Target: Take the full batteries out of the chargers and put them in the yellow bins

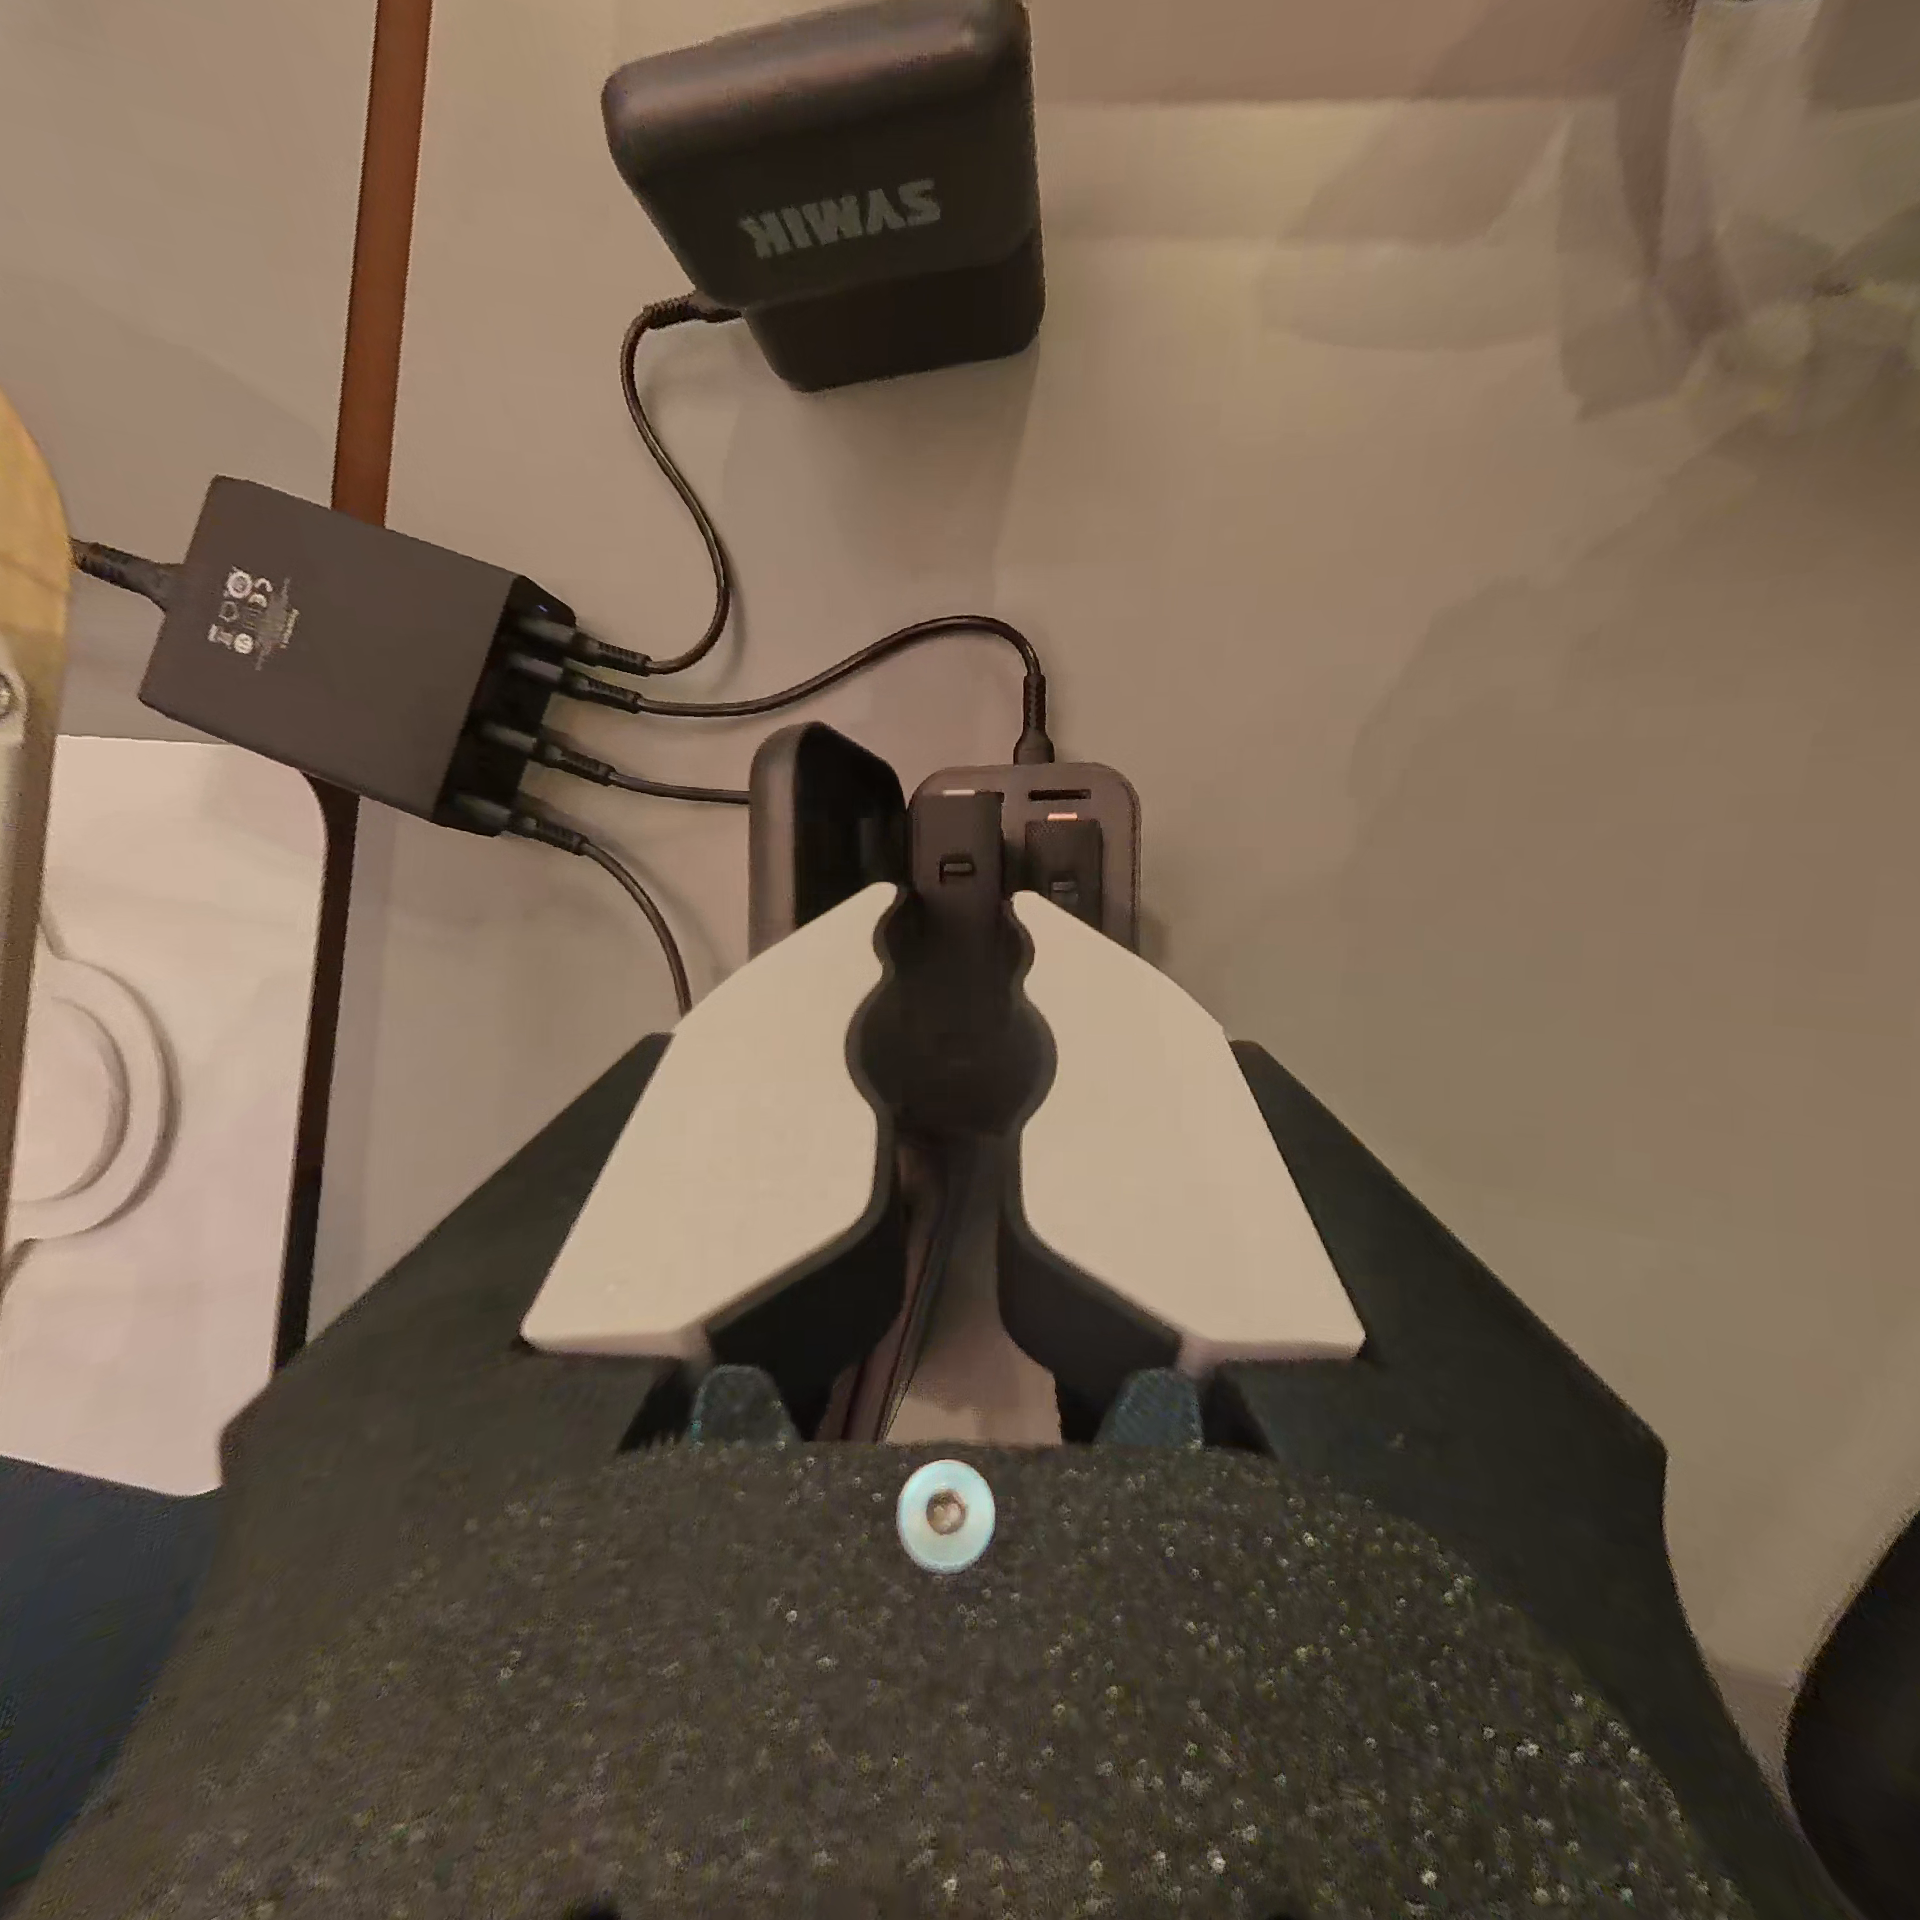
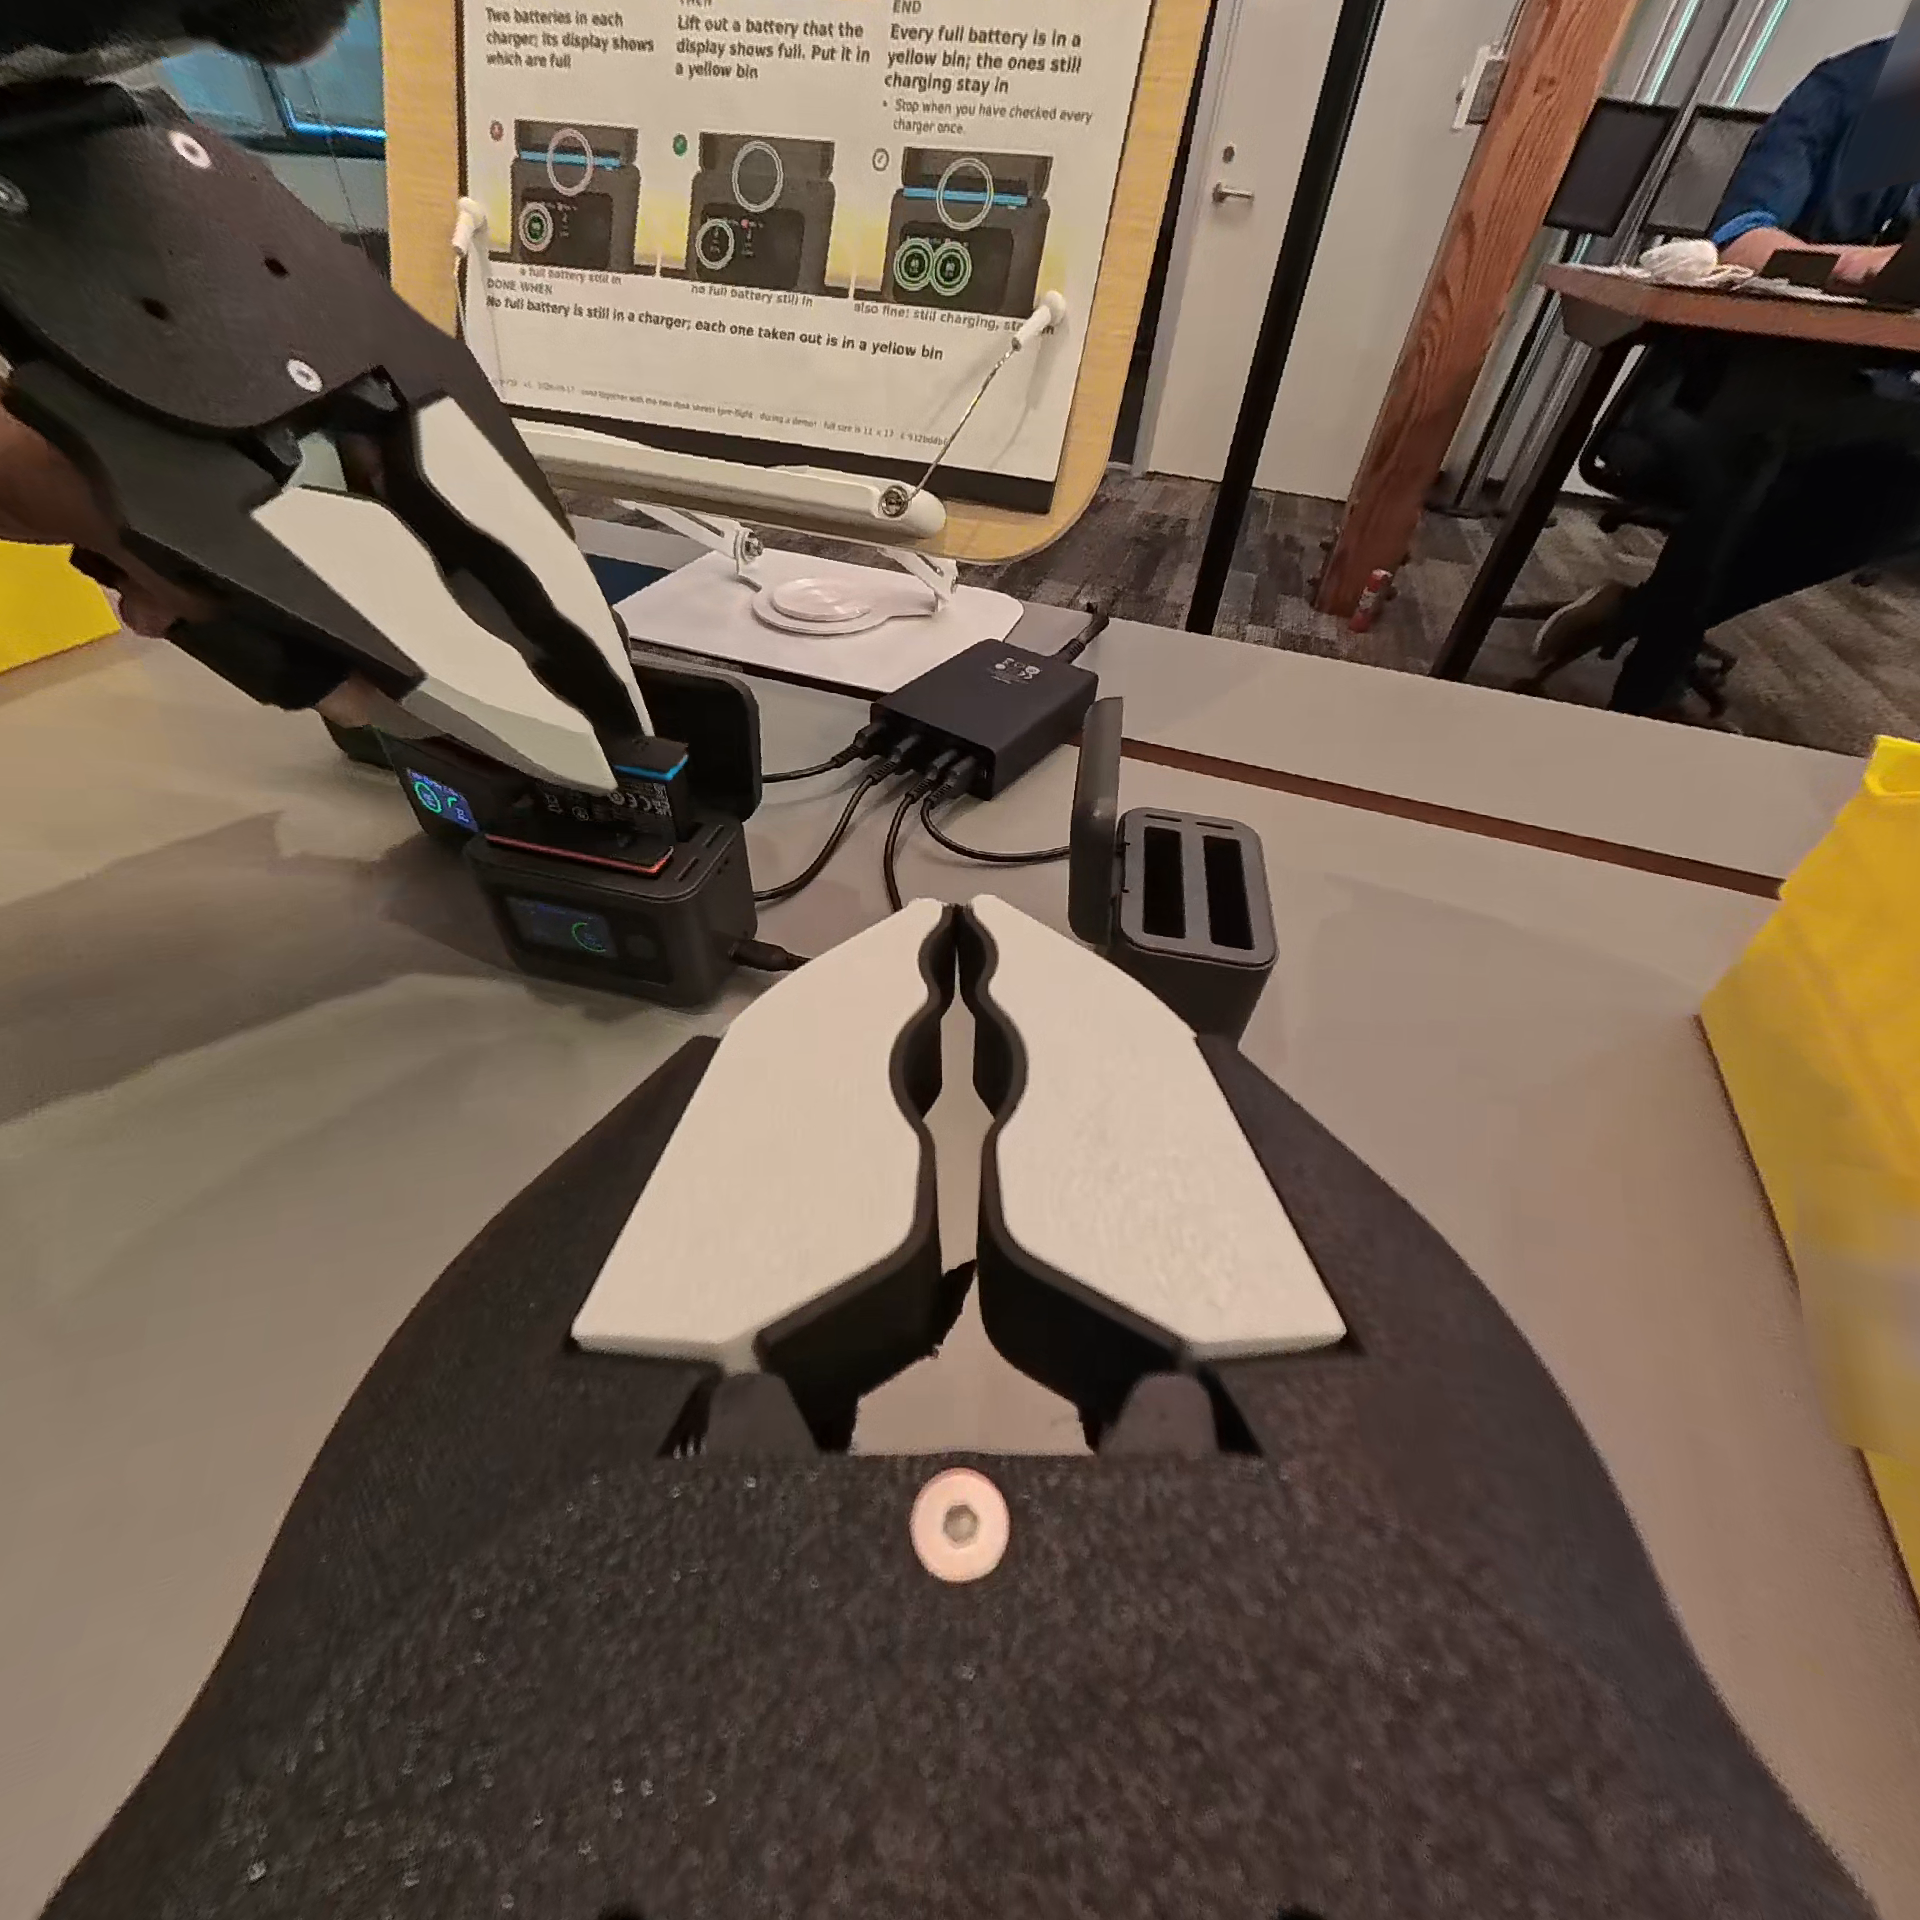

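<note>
My left gripper is shut on a black battery with a blue top edge, raised partway out of the left slot of an open dark charger. A second battery with an orange edge sits in the other slot. The right wrist view shows the same grip: the left gripper, the battery and the charger with a lit display. My right gripper is shut and empty above the table. An open charger with two empty slots stands just beyond it. A yellow bin is at the right.
A black USB hub with several cables feeds the chargers; it also shows in the left wrist view. Another charger sits behind the gripped one. A second yellow bin is at far left. An instruction board stands behind. A person sits at a far desk. Left tips to right tips: about 15 cm.
</note>
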Demonstrator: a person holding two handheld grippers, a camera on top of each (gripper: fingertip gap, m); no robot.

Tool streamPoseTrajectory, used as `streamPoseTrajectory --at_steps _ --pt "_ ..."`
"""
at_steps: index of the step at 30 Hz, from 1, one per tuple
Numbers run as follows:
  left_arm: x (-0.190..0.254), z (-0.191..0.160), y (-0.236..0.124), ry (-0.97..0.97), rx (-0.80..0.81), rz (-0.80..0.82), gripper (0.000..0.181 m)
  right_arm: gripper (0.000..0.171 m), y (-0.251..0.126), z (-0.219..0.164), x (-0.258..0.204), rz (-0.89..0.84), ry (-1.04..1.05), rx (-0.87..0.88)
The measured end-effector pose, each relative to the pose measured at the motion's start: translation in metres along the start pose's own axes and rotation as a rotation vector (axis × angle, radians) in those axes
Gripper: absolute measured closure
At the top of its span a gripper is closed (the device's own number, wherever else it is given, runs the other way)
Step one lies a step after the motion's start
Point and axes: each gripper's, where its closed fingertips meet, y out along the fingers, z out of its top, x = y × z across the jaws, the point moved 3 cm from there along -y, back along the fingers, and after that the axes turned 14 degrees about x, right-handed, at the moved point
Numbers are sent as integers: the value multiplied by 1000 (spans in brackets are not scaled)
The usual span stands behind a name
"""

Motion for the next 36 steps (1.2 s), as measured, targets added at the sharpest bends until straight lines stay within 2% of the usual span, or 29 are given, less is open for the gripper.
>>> streamPoseTrajectory --at_steps 11,21,36 --pt "1 -4 6 -40 29 8 166 171 -1 2 -8 35 -12 4" --pt "1 -5 5 -124 219 54 165 171 -2 3 -11 58 -17 9" --pt "1 -7 -6 -55 161 115 162 171 -1 0 -19 104 -31 -1"
